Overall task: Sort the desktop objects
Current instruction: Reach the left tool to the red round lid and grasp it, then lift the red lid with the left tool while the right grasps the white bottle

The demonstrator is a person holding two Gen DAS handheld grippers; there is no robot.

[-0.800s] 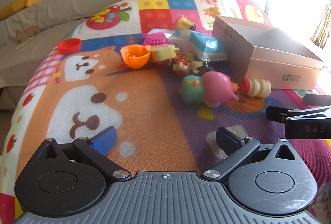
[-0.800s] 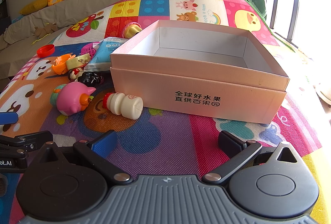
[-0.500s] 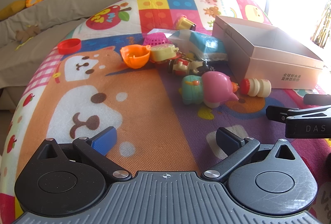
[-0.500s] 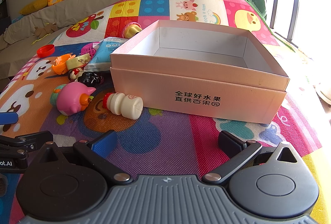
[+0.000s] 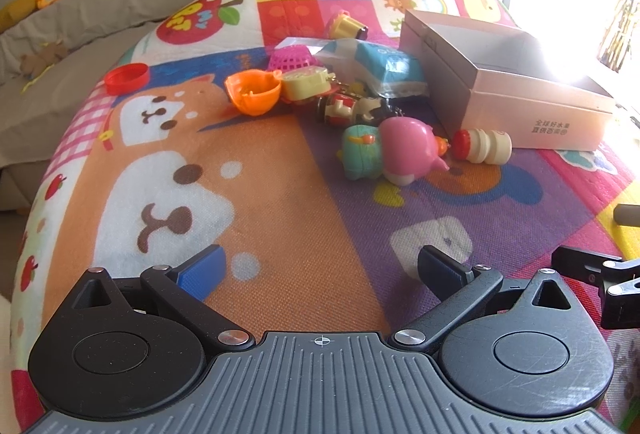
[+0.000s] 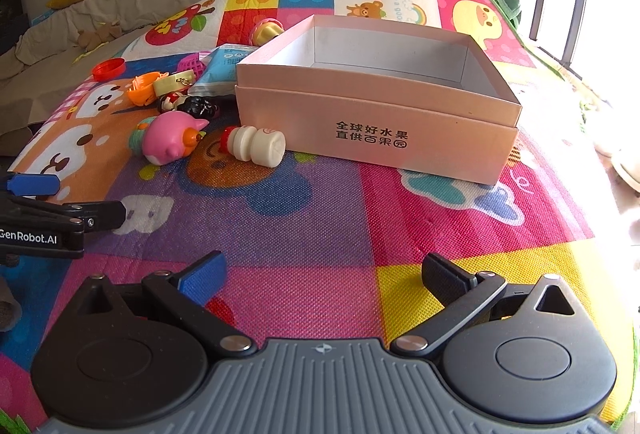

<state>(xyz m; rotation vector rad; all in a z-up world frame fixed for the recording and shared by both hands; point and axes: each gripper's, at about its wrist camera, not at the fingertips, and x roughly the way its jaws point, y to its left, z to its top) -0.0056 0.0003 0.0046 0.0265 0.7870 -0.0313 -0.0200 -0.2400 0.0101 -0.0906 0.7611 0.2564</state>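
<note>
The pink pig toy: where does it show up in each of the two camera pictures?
Left wrist view: pink pig toy sits right of centre, just left of the small bottle.
Right wrist view: it lies at left-centre, again left of the bottle.
Shared landmark: the pink box.

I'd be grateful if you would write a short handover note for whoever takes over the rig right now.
Left gripper: open, empty, above the play mat.
Right gripper: open, empty, facing the pink box.
The box looks empty from here.
Toys all lie on the mat left of the box: pink pig toy, small cream bottle, orange cup, blue packet, red lid and a few smaller pieces.
Done: nothing sorted.
Left: every toy, probably into the box.
</note>
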